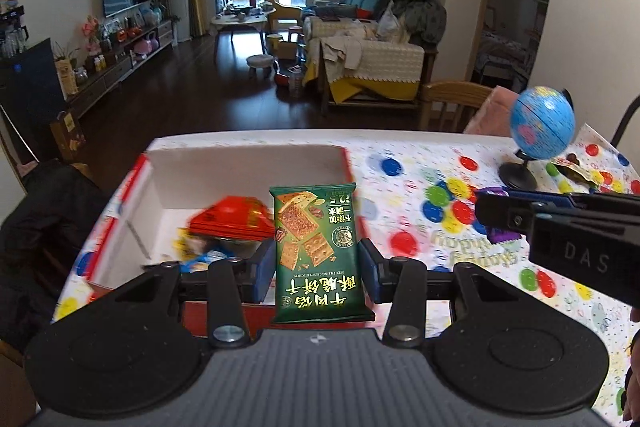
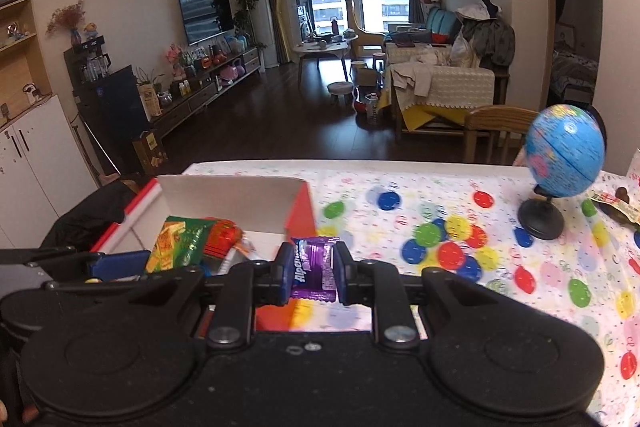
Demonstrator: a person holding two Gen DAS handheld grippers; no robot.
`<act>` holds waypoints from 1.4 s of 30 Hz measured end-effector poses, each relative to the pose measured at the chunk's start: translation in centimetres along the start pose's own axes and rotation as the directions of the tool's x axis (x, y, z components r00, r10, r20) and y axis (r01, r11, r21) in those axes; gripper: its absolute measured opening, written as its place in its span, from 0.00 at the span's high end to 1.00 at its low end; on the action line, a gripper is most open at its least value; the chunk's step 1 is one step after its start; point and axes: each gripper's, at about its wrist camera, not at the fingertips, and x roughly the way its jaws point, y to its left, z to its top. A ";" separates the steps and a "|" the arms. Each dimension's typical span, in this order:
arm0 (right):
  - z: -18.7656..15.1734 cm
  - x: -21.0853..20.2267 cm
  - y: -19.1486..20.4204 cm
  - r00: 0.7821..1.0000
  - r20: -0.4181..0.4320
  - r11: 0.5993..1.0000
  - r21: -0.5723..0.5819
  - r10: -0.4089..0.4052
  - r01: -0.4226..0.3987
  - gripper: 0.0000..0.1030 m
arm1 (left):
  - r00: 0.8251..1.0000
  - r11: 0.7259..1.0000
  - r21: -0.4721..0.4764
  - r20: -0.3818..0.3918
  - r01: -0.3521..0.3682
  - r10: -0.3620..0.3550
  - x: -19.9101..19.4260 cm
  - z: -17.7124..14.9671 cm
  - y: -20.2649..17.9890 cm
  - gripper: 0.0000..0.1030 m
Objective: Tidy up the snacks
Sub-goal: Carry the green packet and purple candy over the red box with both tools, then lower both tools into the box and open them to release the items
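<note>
My left gripper (image 1: 318, 271) is shut on a green biscuit packet (image 1: 314, 251), held upright above the near right corner of a white-lined red box (image 1: 240, 163). In the box lie a red packet (image 1: 236, 221) and other small snacks. My right gripper (image 2: 312, 273) is shut on a small purple candy wrapper (image 2: 314, 265), held over the tablecloth just right of the box (image 2: 228, 201). The right wrist view also shows the green packet (image 2: 178, 241) in the left gripper at the lower left. The right gripper's body (image 1: 560, 227) reaches in from the right in the left wrist view.
The table (image 2: 480, 227) wears a cloth with coloured balloon dots. A small blue globe (image 2: 564, 157) on a black stand sits at the right, with a snack wrapper (image 2: 612, 203) behind it. A wooden chair (image 1: 452, 103) stands past the far edge.
</note>
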 end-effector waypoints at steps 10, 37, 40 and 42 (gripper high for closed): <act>0.9 2.7 5.9 1.000 0.002 1.000 -0.026 0.006 -0.006 0.81 | 0.999 0.999 -0.019 0.000 -0.035 0.035 0.2 1.3 7.9 0.58; -1.9 16.4 9.4 0.980 -0.193 0.999 -0.023 -0.039 0.035 0.81 | 0.983 0.997 0.063 -0.175 -0.054 0.064 13.0 -0.2 13.3 0.58; -2.3 17.0 9.4 0.977 -0.209 0.999 -0.024 -0.041 0.037 0.81 | 0.980 0.997 0.062 -0.190 -0.044 0.055 13.6 -0.6 13.4 0.58; -2.4 17.2 9.5 0.975 -0.217 0.999 -0.024 -0.042 0.037 0.80 | 0.980 0.997 0.067 -0.196 -0.035 0.048 13.8 -0.9 13.3 0.58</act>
